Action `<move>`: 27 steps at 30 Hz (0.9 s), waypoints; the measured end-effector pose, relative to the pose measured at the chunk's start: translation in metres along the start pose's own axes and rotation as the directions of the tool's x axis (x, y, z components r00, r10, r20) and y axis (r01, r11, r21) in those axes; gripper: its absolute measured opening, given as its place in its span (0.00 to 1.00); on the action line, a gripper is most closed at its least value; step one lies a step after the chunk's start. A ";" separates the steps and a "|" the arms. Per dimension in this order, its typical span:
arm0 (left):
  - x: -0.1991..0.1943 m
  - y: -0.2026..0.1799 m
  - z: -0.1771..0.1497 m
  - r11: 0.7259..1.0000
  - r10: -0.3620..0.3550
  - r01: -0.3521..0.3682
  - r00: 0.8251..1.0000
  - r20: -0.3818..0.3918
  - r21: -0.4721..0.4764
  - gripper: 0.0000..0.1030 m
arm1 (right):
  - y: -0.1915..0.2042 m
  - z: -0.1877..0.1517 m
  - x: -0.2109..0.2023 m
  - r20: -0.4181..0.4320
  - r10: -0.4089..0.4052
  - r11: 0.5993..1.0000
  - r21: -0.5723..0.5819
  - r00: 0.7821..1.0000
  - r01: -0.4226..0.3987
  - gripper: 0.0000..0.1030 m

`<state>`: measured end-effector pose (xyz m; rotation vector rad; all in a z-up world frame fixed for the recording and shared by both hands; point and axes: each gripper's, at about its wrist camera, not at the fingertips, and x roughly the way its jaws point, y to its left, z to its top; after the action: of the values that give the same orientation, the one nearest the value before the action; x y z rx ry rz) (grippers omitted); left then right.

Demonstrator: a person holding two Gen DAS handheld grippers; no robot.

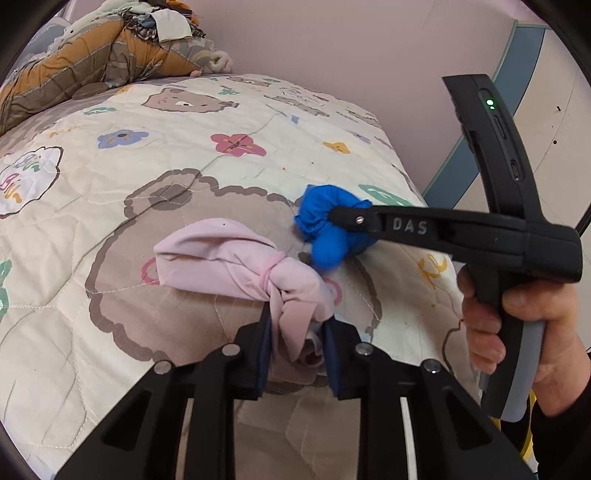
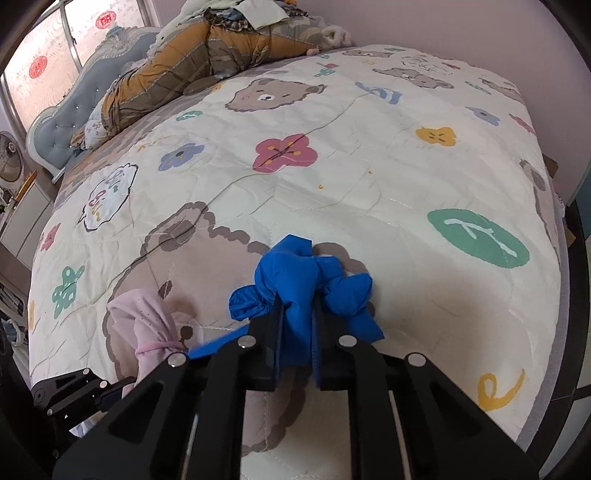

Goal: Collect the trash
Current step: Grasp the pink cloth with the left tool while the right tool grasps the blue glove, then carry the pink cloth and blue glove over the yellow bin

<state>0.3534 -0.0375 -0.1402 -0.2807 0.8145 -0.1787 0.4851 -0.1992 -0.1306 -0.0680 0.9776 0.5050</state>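
Bed covered by cream quilt (image 2: pixel 369 192) with brown bear faces, flowers, green clock print. Rumpled orange-and-grey patchwork blanket (image 2: pixel 207 62) piled at head end, white cloth (image 2: pixel 258 14) on top. Blue tufted headboard (image 2: pixel 74 122) behind it, fan (image 2: pixel 11 155) left of that. Pink wall (image 1: pixel 351 55) beyond the bed.

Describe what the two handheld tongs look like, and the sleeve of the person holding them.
Both tongs are matte black plastic with silver rivets and dark blue pads. The right tongs have "DAS" embossed on one finger, a pistol handle with a grey strip, and a black upright module with a green light. The right hand emerges from a black sleeve.
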 end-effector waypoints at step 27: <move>-0.106 -0.051 0.000 0.992 -0.048 0.034 0.993 0.110 0.119 0.16 | -0.023 -0.089 -0.195 0.265 -0.061 0.984 0.179 0.962 0.013 0.10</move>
<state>0.2796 -0.0584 -0.0514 -0.1954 0.6837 -0.2461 0.3377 -0.3183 -0.0282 0.1384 0.7481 0.3802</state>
